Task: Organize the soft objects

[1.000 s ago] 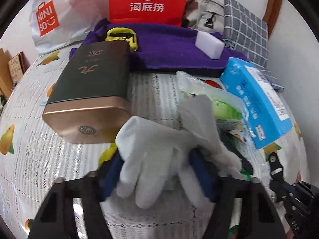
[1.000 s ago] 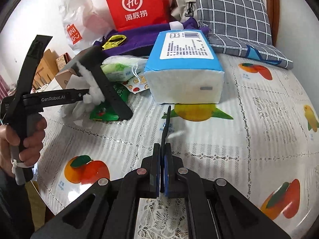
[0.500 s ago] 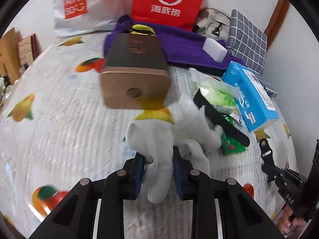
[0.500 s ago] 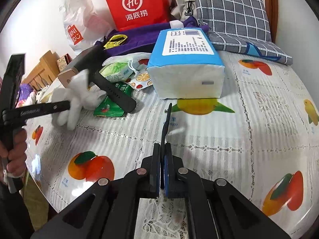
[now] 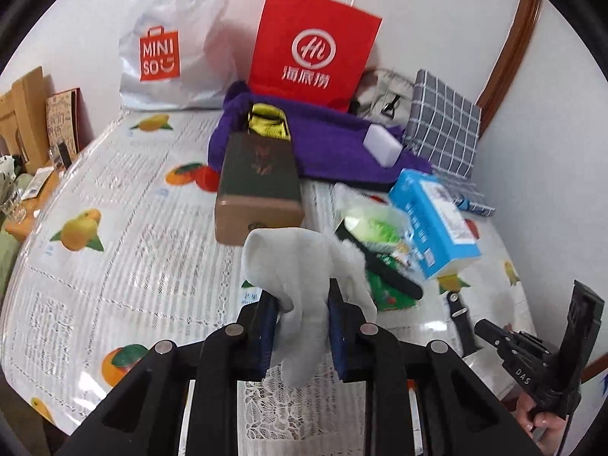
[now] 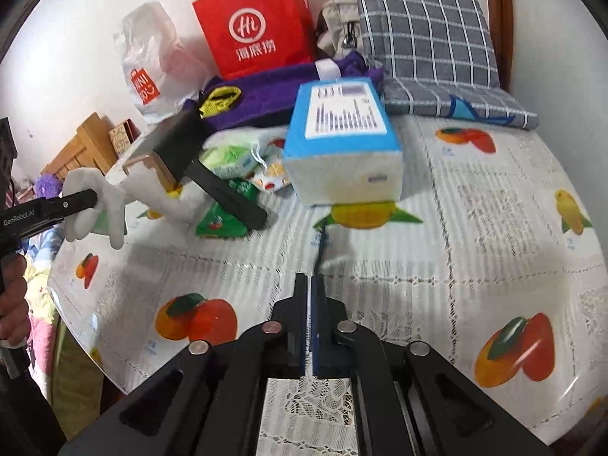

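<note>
The left gripper (image 5: pixel 300 304) pinches a white glove (image 5: pixel 300 266) between its blue pads, and the glove hangs up off the table (image 5: pixel 114 235). One floppy end still seems to reach toward the green snack packet (image 6: pixel 220 224), but the blur makes that hard to tell. The right gripper (image 6: pixel 312 292) is squeezed fully closed with nothing in it, low over a bare part of the fruit-print cloth. Just past the glove lies a long dark box (image 5: pixel 258 186), and beside it a blue tissue pack (image 5: pixel 433 220). Behind them is a purple towel (image 5: pixel 334 140) with a white sponge (image 5: pixel 382 142) on it, then a red bag (image 5: pixel 311 45) and a white bag (image 5: pixel 171 45) at the wall. The left side of the table is wide open, and so is the near right part, up to the round edge. A second ago the glove was down by the box and the left jaws stood much wider; now they have narrowed and the glove has come up and toward the open left side. The right gripper has hardly moved.
</note>
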Available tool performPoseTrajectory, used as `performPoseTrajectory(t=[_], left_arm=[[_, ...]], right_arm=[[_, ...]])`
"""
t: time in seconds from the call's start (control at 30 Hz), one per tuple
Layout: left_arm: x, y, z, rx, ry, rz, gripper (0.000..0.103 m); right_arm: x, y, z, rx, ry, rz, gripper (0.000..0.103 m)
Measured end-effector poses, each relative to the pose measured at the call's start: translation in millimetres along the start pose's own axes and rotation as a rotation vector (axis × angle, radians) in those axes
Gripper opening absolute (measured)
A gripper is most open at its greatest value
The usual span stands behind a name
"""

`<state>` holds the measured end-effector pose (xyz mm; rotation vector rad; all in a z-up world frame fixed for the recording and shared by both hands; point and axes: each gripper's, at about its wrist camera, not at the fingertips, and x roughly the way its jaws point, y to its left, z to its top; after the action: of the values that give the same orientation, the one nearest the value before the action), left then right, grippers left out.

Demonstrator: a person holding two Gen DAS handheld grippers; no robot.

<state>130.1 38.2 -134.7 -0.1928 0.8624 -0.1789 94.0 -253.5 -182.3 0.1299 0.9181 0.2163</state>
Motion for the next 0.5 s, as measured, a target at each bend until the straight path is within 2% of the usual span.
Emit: performPoseTrajectory(t=[0.13,0.3,0.37,0.43,0.5], left_arm=[[-12.5,1.4,4.1,-0.005,-0.022,0.004,0.023],[-21.6,7.1,4.3,-0.011,-0.034,0.017,0.023],[-24.1,10.0,3.6,-0.018,-0.038,0.017,0.023],[-25.4,12.2,3.0,-0.028,-0.039,0.015,0.023],[-24.7,13.6,2.5,-0.032,-0.039,0.015,0.023]], right_arm=[[-5.8,3.0,5.1,-0.009,-0.01,0.002,0.001],[0.9,-2.4,3.3,0.001,0.029,-0.012,0.004],[3.4,-8.3,-1.0,0.021,0.043,0.003,0.012],[6.7,-11.8,-6.1,0.025,0.05,-0.012,0.037],[12.0,-12.4,-10.6,0.019,0.057,-0.025,0.041]])
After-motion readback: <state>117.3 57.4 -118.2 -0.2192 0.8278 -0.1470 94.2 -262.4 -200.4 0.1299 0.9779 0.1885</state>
